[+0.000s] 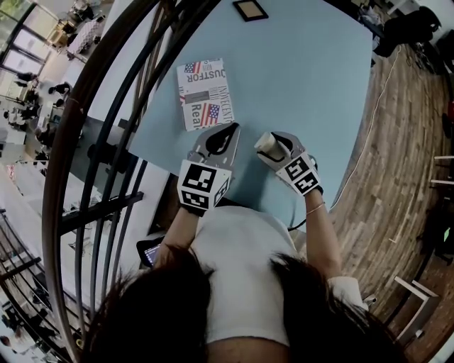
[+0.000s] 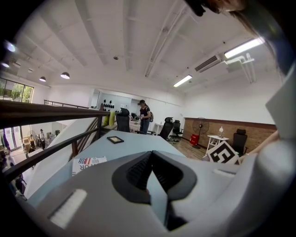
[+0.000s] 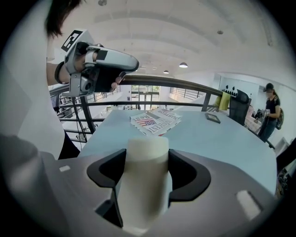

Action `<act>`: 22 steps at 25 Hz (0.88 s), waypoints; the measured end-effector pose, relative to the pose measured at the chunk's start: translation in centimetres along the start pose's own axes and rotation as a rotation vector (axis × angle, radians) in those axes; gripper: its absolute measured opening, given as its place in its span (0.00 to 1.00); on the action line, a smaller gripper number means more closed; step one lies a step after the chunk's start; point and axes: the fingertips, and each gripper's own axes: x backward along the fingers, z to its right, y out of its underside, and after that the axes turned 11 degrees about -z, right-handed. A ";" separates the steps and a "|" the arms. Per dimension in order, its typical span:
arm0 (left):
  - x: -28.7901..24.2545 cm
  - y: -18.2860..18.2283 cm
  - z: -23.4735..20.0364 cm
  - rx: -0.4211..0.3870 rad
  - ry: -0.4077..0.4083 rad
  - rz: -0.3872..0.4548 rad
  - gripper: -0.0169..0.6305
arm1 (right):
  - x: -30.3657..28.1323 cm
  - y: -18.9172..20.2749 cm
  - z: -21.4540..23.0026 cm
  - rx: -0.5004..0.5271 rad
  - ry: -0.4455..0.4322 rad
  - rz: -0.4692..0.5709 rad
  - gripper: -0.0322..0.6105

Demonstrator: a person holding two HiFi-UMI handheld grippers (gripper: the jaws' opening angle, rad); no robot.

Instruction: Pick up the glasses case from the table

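Observation:
A cream, rounded glasses case (image 3: 143, 180) stands upright between the jaws of my right gripper (image 3: 147, 162), whose dark pads press on both its sides. From the head view the case (image 1: 268, 144) is held above the near part of the light blue table (image 1: 305, 71), in the right gripper (image 1: 275, 145). My left gripper (image 1: 225, 135) hovers just left of it with its jaws together and nothing between them. In its own view the left gripper (image 2: 151, 155) shows its pads meeting in a narrow V. The right gripper view shows the left gripper (image 3: 121, 67) raised at the upper left.
A flat box printed with flags and text (image 1: 206, 93) lies on the table beyond the left gripper. A small black frame (image 1: 250, 9) lies at the far edge. A dark metal railing (image 1: 106, 142) runs along the table's left side. A person (image 2: 144, 115) stands far behind, among office chairs.

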 end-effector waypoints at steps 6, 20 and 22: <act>0.1 -0.8 0.7 -0.023 0.010 0.016 0.11 | 2.1 -1.2 1.0 -0.035 0.062 0.073 0.50; -1.1 -2.7 2.3 -0.068 0.055 0.042 0.11 | 9.6 -2.9 4.7 -0.105 0.266 0.221 0.50; -1.2 -2.9 2.6 -0.072 0.062 0.043 0.11 | 11.0 -3.1 5.1 -0.116 0.300 0.246 0.50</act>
